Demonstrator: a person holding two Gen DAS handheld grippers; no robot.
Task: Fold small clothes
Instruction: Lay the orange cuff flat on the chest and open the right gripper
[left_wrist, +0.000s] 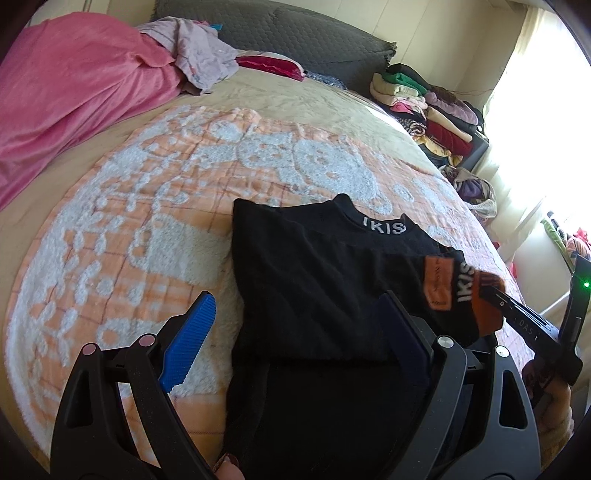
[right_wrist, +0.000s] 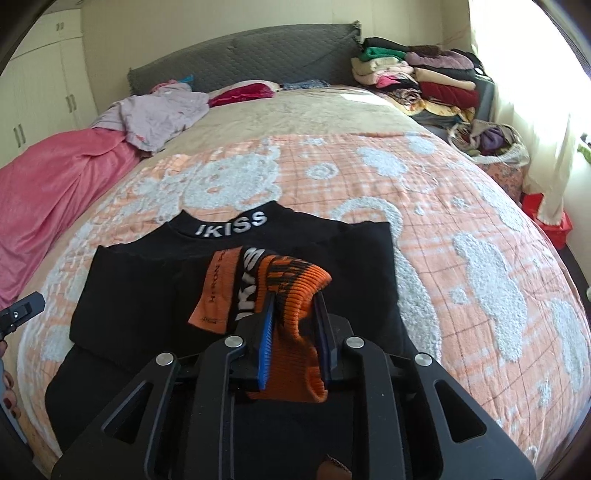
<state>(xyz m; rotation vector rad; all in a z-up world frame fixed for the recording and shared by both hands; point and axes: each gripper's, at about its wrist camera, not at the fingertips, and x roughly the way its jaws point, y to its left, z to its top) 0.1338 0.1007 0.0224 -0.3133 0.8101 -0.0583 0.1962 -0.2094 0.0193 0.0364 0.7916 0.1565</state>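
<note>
Your right tool (right_wrist: 293, 325) is clamped on the orange ribbed cuff (right_wrist: 295, 295) of a sleeve, held above the black sweater (right_wrist: 155, 288). The sweater lies partly folded on the bed's peach and white blanket (right_wrist: 424, 206), its collar lettered "IKISS" (right_wrist: 231, 224) pointing to 12 o'clock in the right wrist view. An orange label patch (right_wrist: 212, 291) sits just left of the cuff, at about 10 o'clock from your right tool.

Your left tool (left_wrist: 295, 343) is spread wide and holds nothing. One blue ribbed finger (left_wrist: 190, 339) sits over the blanket just left of the sweater's edge, the other dark finger (left_wrist: 402, 339) over the black cloth. In the left wrist view your right tool (left_wrist: 491, 295) comes in from 3 o'clock with the cuff.

Around the work: a pink blanket (right_wrist: 55, 184) is bunched along the bed's edge at 9 o'clock, with a pale lilac garment (right_wrist: 159, 114) heaped beyond it at 11 o'clock. A grey quilted headboard (right_wrist: 240, 55) stands at 12 o'clock. A stack of folded clothes (right_wrist: 417, 77) rises at 1 o'clock, and a bag of clothing (right_wrist: 487, 142) sits near it by the curtained window (right_wrist: 546, 92). White cupboard doors (right_wrist: 40, 81) stand at 10 o'clock.
</note>
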